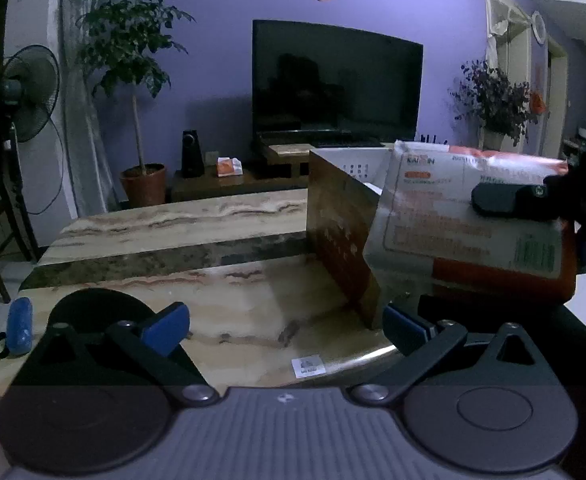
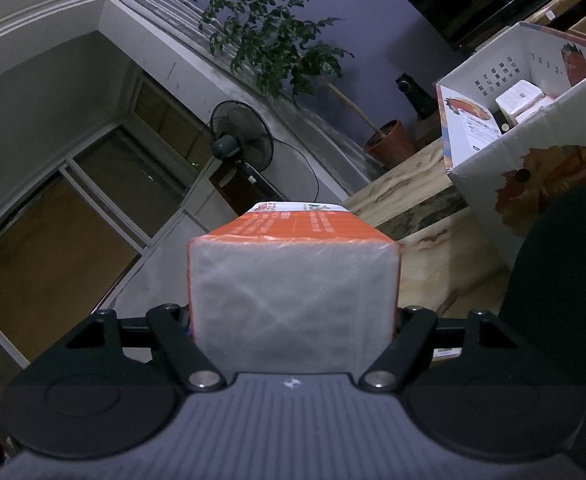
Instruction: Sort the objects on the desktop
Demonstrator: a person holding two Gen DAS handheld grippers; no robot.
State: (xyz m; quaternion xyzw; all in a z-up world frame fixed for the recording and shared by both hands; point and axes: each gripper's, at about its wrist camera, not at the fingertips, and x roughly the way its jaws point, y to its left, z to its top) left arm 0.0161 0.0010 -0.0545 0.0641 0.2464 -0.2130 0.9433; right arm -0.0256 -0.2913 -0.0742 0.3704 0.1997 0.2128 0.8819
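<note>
Right gripper (image 2: 293,320): fingers clamped on tissue pack (image 2: 293,292). Left gripper (image 1: 287,330): fingers apart, only tabletop (image 1: 233,312) between them.

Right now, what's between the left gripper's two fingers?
Nothing held: only bare table shows between the left gripper's fingers, in the left wrist view.

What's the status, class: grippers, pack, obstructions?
Left gripper open, empty. Right gripper clamped on tissue pack, held off the table. Cardboard box open, nothing blocking it.
</note>
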